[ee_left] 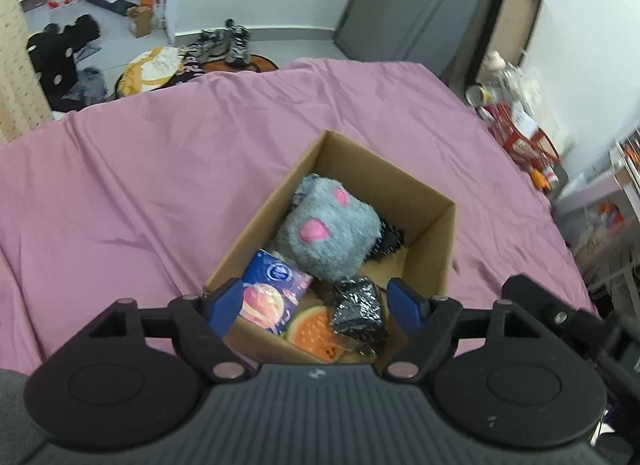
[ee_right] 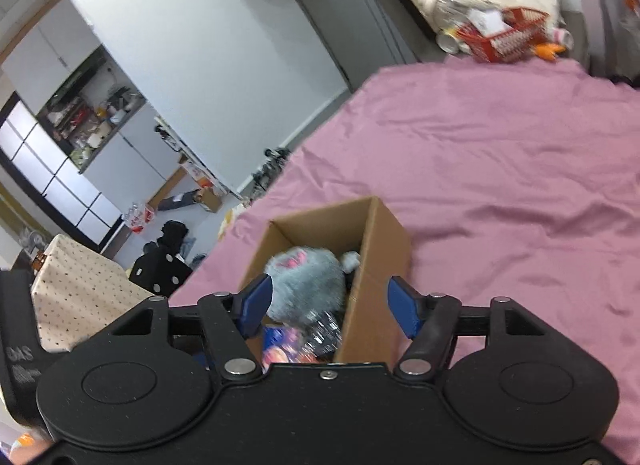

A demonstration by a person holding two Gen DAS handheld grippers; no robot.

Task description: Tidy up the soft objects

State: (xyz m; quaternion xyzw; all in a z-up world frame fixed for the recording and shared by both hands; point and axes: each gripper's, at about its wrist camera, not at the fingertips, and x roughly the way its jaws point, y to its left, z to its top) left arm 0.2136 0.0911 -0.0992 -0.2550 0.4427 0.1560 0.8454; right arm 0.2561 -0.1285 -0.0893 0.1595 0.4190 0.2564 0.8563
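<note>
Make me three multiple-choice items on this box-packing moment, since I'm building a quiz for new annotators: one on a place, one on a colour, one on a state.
1. Where is the grey plush toy?
A. On the sheet beside the box
B. Inside the cardboard box
C. Between the left gripper's fingers

2. What colour is the bed sheet under the box?
A. Pink
B. Green
C. White

3. How do the left gripper and right gripper stand?
A. Both shut on toys
B. Left shut, right open
C. Both open, holding nothing

Answers:
1 B, cardboard walls surround the toy.
2 A, pink cloth spreads around the box.
3 C, blue fingers sit apart, nothing clamped between them.
</note>
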